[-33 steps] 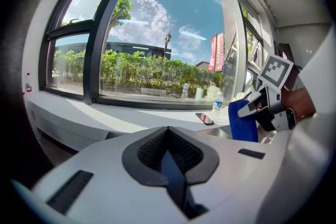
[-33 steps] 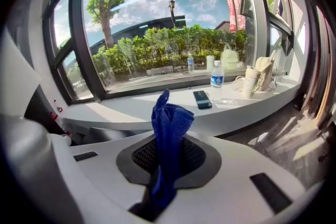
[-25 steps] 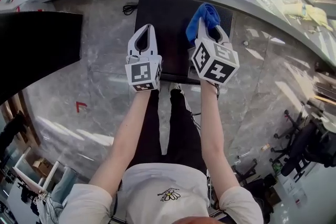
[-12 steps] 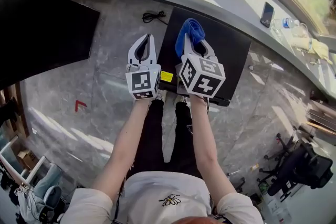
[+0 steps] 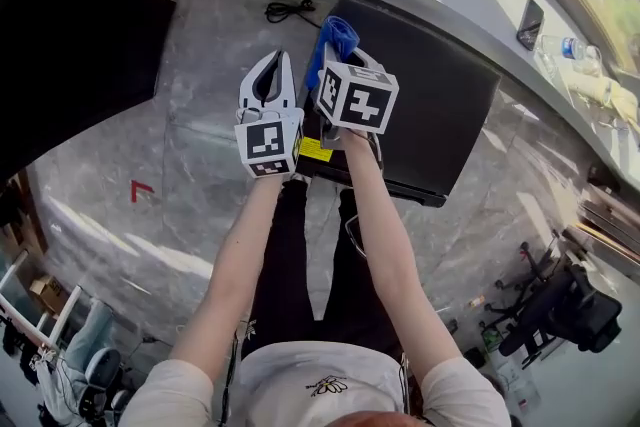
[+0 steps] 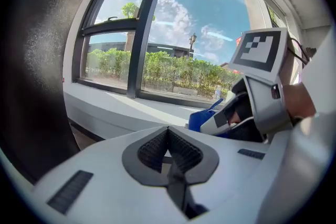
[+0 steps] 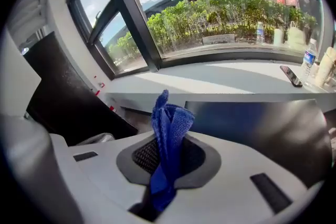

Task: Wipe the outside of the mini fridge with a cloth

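Two tools are in service: the right tool [image 7: 169, 157] is clamped on the blue cloth [image 7: 169, 120], while the left tool [image 6: 169, 150] has its jaws together with nothing between them and hangs just beside it, over the floor [image 5: 190, 165]. I judge the cloth light, soft and limp, with a napped weave that should drag rather than slide. The hold is on its bunched lower part, which leaves the free fold to meet the surface. That fold stands out of the jaws, its long axis along the tool line, pointing toward the window ledge [image 7: 210, 78]. The cloth sits over the near left corner of the mini fridge [image 5: 430, 105], a black box on the floor below the ledge; I cannot confirm contact. The casing looks rigid, smooth and heavy. In the head view its top runs longest away to my right.
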Action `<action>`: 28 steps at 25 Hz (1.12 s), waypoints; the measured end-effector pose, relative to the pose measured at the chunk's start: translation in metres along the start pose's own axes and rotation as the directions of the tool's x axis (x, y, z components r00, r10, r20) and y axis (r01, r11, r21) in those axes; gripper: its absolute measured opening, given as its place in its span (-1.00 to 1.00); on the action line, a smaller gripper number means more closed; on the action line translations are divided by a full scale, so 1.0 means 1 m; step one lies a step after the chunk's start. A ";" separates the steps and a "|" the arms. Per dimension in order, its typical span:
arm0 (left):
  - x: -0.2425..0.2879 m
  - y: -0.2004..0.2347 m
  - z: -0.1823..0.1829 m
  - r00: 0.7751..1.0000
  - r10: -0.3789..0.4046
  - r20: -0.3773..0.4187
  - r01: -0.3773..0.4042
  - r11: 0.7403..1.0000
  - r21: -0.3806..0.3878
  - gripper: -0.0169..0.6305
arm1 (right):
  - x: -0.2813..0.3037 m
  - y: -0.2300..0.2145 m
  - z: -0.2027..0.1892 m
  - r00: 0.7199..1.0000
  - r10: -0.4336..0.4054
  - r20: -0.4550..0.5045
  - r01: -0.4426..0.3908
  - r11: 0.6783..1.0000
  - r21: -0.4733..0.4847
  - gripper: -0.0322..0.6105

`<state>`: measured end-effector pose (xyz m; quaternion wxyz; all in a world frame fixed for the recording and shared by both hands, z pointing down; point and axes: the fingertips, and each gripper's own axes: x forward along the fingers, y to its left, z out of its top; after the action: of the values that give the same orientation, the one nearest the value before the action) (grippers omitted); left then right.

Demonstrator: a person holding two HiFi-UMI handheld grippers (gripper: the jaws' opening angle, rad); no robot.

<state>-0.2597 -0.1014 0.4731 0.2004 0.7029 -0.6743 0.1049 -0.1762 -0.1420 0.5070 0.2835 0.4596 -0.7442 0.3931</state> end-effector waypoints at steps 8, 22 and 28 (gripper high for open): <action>0.016 -0.002 -0.001 1.000 -0.007 -0.010 0.007 1.000 0.010 -0.93 | 0.025 -0.017 -0.002 0.995 -0.070 -0.069 0.066 0.996 -0.061 -0.70; 0.010 -0.028 -0.019 0.999 0.008 -0.039 -0.007 1.000 0.014 -0.93 | 0.017 -0.029 -0.015 0.996 -0.040 -0.079 0.033 0.996 -0.086 -0.70; -0.001 -0.044 -0.018 1.000 0.006 -0.027 -0.006 1.000 0.015 -0.93 | 0.002 -0.053 -0.024 0.997 -0.042 -0.068 0.038 0.997 -0.065 -0.70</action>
<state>-0.2141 -0.0930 0.4825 0.2038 0.7009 -0.6729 0.1200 -0.1277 -0.1368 0.5384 0.3314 0.4513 -0.7367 0.3793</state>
